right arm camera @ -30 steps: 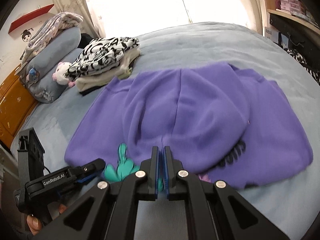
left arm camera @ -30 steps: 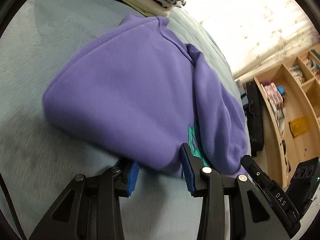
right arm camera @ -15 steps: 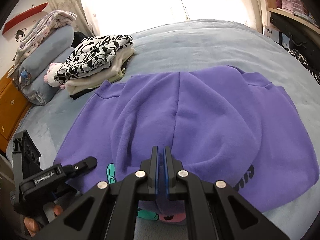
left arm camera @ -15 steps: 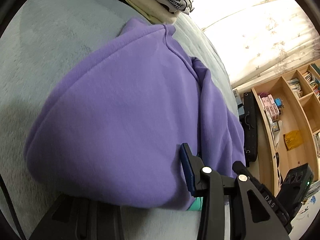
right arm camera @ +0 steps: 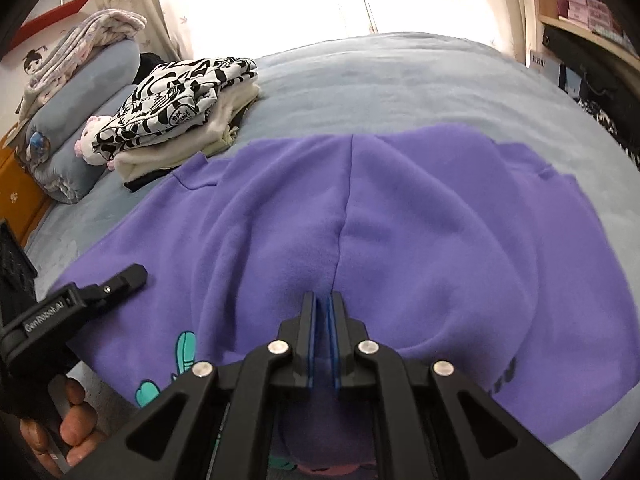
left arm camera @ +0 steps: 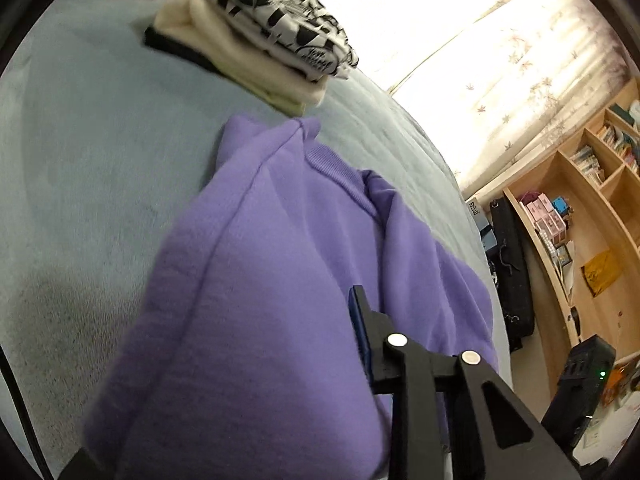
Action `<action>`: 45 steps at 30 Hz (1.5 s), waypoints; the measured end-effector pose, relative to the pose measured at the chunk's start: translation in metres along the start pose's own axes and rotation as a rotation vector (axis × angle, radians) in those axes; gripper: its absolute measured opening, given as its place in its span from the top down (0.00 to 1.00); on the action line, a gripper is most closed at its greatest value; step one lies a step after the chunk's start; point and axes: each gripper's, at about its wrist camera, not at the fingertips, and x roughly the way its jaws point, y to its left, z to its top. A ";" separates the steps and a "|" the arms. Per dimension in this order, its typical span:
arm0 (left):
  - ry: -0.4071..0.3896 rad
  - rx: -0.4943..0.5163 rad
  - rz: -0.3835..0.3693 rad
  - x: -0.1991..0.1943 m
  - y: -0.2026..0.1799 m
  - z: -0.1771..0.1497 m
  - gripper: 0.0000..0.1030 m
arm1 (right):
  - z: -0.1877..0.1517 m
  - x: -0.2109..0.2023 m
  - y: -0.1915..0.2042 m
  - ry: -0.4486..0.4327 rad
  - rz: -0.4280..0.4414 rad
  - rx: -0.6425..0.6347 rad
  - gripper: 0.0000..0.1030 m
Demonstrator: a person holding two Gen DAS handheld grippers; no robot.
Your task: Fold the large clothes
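Bedding in pale blue-grey plush is carrying everything: the bed [right arm camera: 400, 80] is spreading wide under a purple hoodie [right arm camera: 400, 232] that is lying across its middle, hood folded down over the body. Beyond it a stack of folded clothes [right arm camera: 176, 108] is sitting near blue bolster pillows [right arm camera: 80, 92] and a small pink plush toy [right arm camera: 90, 140]; sheer curtains [left arm camera: 500, 80] are glowing with daylight and a wooden bookshelf [left arm camera: 580, 220] is standing beside the bed. The left claw [right arm camera: 128, 276] is closing on a thick bunch of the hoodie's near edge, fabric filling the gap between its jaws, while the right claw [right arm camera: 322, 320] is standing almost clenched, a thin fold of purple fleece seemingly caught between its blue pads. Judging from this, the fold is being carried over; both grips should be rising together and travelling evenly so the lifted edge lands square, without dragging the lower layer across the plush.
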 end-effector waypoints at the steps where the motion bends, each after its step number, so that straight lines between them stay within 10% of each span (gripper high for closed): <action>1: -0.008 0.018 0.013 0.000 -0.004 0.000 0.79 | -0.003 0.002 -0.001 0.003 -0.001 0.007 0.92; 12: -0.118 0.331 0.049 -0.031 -0.085 -0.007 0.82 | -0.018 0.003 0.002 -0.038 -0.038 -0.015 0.91; 34: -0.149 0.768 0.067 -0.023 -0.256 -0.070 0.82 | -0.038 -0.051 -0.097 0.051 0.318 0.275 0.80; 45: -0.093 0.860 0.104 0.003 -0.304 -0.107 0.81 | -0.063 -0.113 -0.186 -0.032 0.112 0.364 0.73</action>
